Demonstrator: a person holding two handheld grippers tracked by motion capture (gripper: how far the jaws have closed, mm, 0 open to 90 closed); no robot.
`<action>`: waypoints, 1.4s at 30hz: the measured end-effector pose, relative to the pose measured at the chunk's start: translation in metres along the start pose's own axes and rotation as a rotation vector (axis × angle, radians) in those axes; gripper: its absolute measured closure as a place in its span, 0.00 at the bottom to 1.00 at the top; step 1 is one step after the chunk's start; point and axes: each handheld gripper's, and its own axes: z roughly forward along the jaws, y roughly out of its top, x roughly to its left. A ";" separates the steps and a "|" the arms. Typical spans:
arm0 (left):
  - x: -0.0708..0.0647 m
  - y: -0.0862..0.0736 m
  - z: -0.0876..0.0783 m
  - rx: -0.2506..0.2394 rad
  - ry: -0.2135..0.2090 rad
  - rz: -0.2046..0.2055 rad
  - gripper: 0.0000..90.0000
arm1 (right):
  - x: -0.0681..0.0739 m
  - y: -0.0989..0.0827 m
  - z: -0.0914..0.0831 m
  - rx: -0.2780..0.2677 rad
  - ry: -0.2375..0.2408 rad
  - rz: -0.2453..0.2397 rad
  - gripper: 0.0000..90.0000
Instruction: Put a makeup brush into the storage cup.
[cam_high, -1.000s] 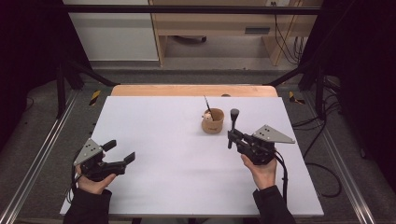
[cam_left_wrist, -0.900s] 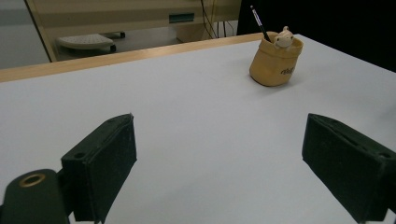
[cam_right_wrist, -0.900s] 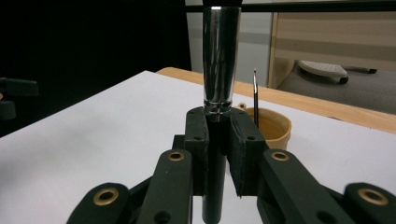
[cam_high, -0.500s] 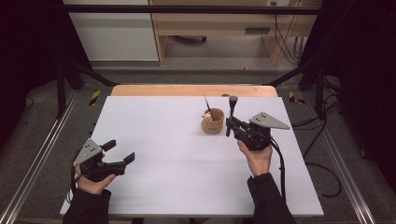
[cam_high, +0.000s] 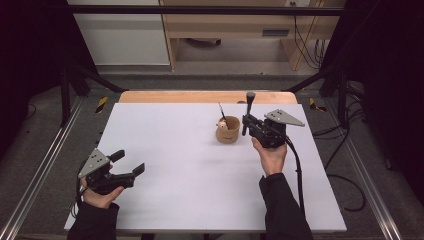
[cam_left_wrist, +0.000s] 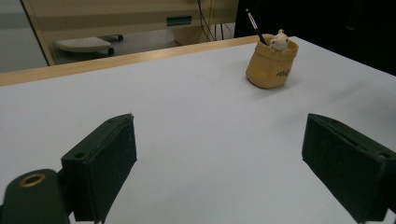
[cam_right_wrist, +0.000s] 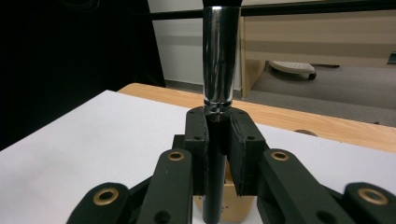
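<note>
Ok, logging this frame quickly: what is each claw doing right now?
Left claw: open, holding nothing, low over the white table.
Right claw: shut on the makeup brush, upright beside the tan cup.

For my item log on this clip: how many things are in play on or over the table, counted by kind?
Tan fabric pot: 1
Thin dark pen in the pot: 1
Small pale figure in the pot: 1
Brush with chrome ferrule, clamped upright in the right gripper: 1
Total: 4
</note>
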 end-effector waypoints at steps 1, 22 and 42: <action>0.000 0.000 0.000 -0.002 -0.001 -0.002 0.10 | -0.001 0.001 0.002 0.002 -0.006 0.001 0.88; -0.002 0.002 0.001 -0.007 -0.009 0.004 0.10 | -0.009 0.008 0.033 0.006 -0.023 0.013 0.88; -0.003 0.002 0.002 -0.001 -0.015 0.010 0.10 | -0.013 0.000 0.064 0.017 -0.058 0.020 0.88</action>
